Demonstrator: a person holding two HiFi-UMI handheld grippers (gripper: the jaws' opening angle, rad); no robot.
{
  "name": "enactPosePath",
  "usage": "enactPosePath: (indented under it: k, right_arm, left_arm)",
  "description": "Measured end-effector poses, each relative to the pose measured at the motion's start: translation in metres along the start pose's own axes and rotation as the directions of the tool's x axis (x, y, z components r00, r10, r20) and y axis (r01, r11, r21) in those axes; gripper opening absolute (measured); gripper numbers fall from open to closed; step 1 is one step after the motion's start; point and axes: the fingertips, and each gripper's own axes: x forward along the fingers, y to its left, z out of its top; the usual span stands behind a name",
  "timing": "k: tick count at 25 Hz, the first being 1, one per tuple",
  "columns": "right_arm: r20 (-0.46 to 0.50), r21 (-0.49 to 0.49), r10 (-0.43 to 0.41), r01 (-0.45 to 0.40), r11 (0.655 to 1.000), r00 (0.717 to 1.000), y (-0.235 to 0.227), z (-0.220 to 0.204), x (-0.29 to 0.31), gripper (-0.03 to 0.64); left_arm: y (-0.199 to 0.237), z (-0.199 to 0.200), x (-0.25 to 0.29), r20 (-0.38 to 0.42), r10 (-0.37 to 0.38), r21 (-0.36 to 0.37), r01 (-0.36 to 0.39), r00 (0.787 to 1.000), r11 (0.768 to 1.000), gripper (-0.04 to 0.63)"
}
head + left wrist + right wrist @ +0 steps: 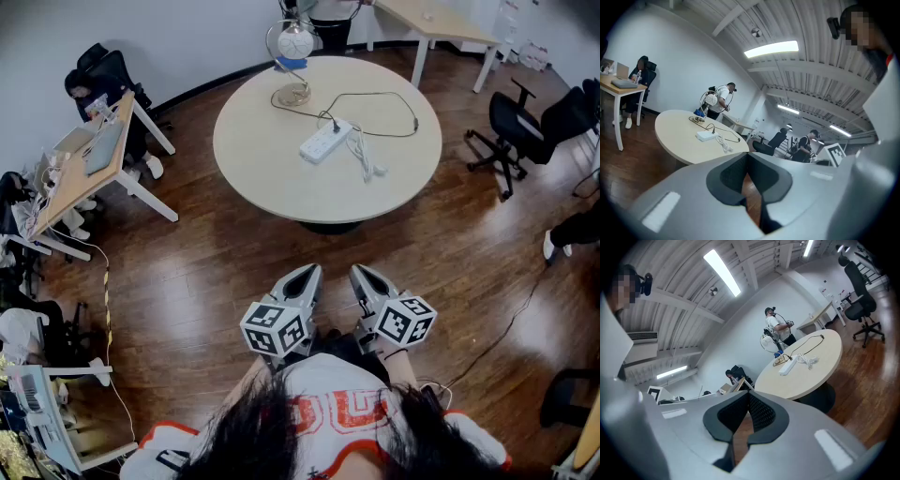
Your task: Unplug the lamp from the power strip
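Note:
A round beige table (281,178) stands ahead of me. On it lies a white power strip (325,141) with a black plug (335,124) in its far end. The plug's black cord (398,108) loops round to the lamp (294,52) at the table's far edge. A bundled white cable (364,157) lies beside the strip. My left gripper (307,273) and right gripper (361,272) are both held close to my chest, well short of the table, shut and empty. The strip also shows small in the left gripper view (706,136) and the right gripper view (787,366).
A desk (80,173) with a seated person (89,89) is at the left. A black office chair (516,127) stands right of the table, and another desk (441,23) is behind it. A person (328,19) stands beyond the lamp. Wooden floor (216,272) lies between me and the table.

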Motion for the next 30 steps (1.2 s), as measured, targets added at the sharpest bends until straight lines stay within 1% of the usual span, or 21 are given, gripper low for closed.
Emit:
enactPosePath:
  k: [4,6,8,12,16,21,24,30]
  right_arm:
    - [0.001,-0.033,-0.019,0.019,0.999,1.000,-0.010,0.010,0.008,0.002]
    - [0.004,-0.034,-0.019,0.019,0.999,1.000,-0.012,0.014,0.013,0.002]
    - [0.009,-0.027,-0.018,0.018,0.999,1.000,-0.016,0.017,0.020,0.002]
    - [0.006,-0.029,-0.045,0.045,0.999,0.999,-0.030,0.029,0.038,0.002]
    - [0.022,-0.024,-0.058,0.058,0.998,0.998,-0.042,0.045,0.063,0.002]
    - [0.052,-0.038,-0.094,0.096,0.995,0.994,-0.052,0.083,0.101,0.002]
    - [0.064,-0.041,-0.110,0.113,0.993,0.992,-0.057,0.100,0.125,0.002]
    - [0.078,-0.040,-0.165,0.169,0.985,0.983,-0.066,0.123,0.158,0.002]
  left_arm:
    - [0.005,0.012,0.013,0.018,0.005,0.006,-0.005,1.000,1.000,0.000]
    - [0.011,0.016,0.016,0.024,0.012,0.012,-0.012,1.000,1.000,0.000]
    - [0.016,0.020,0.021,0.018,0.015,0.016,-0.015,1.000,1.000,0.000]
    - [0.030,0.028,0.043,0.007,0.003,0.008,-0.003,1.000,1.000,0.000]
    - [0.047,0.043,0.070,-0.003,-0.026,0.012,0.026,1.000,1.000,0.000]
    - [0.072,0.079,0.108,-0.009,-0.072,0.027,0.072,0.997,0.997,0.000]
    - [0.091,0.099,0.128,-0.003,-0.094,0.017,0.094,0.996,0.995,0.000]
    - [0.122,0.120,0.164,-0.036,-0.138,-0.012,0.138,0.990,0.990,0.000]
